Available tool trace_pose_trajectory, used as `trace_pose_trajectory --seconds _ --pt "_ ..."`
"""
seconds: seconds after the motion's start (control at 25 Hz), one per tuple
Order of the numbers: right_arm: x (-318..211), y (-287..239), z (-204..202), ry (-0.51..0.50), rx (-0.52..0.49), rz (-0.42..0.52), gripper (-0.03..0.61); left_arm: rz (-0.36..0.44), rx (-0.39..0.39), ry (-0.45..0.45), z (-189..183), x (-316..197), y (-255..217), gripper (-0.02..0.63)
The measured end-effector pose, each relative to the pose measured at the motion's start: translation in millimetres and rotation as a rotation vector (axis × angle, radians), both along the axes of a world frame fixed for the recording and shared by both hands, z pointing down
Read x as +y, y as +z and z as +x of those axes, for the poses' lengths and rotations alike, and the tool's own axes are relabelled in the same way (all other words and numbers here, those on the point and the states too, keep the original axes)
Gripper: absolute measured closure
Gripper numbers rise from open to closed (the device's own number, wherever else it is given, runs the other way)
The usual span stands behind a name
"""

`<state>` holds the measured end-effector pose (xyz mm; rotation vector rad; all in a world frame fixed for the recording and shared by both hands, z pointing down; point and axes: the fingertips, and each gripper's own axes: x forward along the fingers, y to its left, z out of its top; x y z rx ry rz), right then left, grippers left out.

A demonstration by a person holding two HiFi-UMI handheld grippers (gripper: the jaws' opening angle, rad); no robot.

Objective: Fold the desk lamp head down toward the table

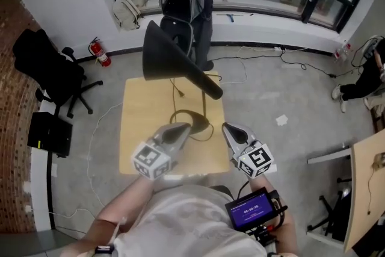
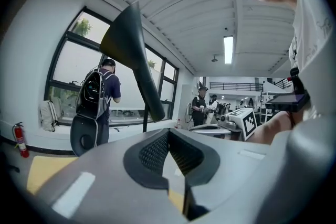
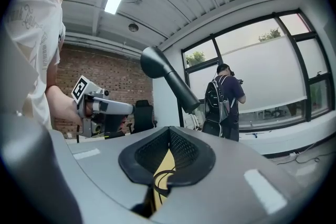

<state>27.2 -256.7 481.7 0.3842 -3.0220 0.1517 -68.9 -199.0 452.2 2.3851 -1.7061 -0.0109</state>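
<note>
- Centrally, the desk lamp head (image 1: 174,54) is hanging raised and tilted above a square table (image 1: 137,129) of pale, smooth wood, well clear of the tabletop.
- Matte black, it is flaring into a wide cone at one end and narrowing into a rounded tube at the other, carried on a thin dark stem.
- A dark cord (image 1: 200,127) is lying in loose loops on the wood by the lamp's foot.
- The left gripper (image 1: 180,129), smooth and grey-shelled, is hovering over the near part of the table with its jaws pressed together on nothing; its black pads are showing a fine mesh texture.
- The right gripper (image 1: 229,128) is hovering beside it, jaws likewise together and empty, apart from the lamp.
- Each is carrying a white cube with square black markers.
</note>
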Motion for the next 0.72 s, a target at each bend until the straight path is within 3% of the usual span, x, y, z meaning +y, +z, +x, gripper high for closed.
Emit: trace_pose_trajectory --seconds 0.4,0.72 --pt "-37.5 -26.5 -26.0 -0.116 -0.021 0.098 0.565 0.007 -0.017 -0.135 -24.6 -11.4 -19.6 0.612" --pt "-56.1 -49.8 -33.2 -0.219 -0.025 0.176 0.518 0.026 -0.029 -0.219 -22.2 -16.3 -34.1 0.612"
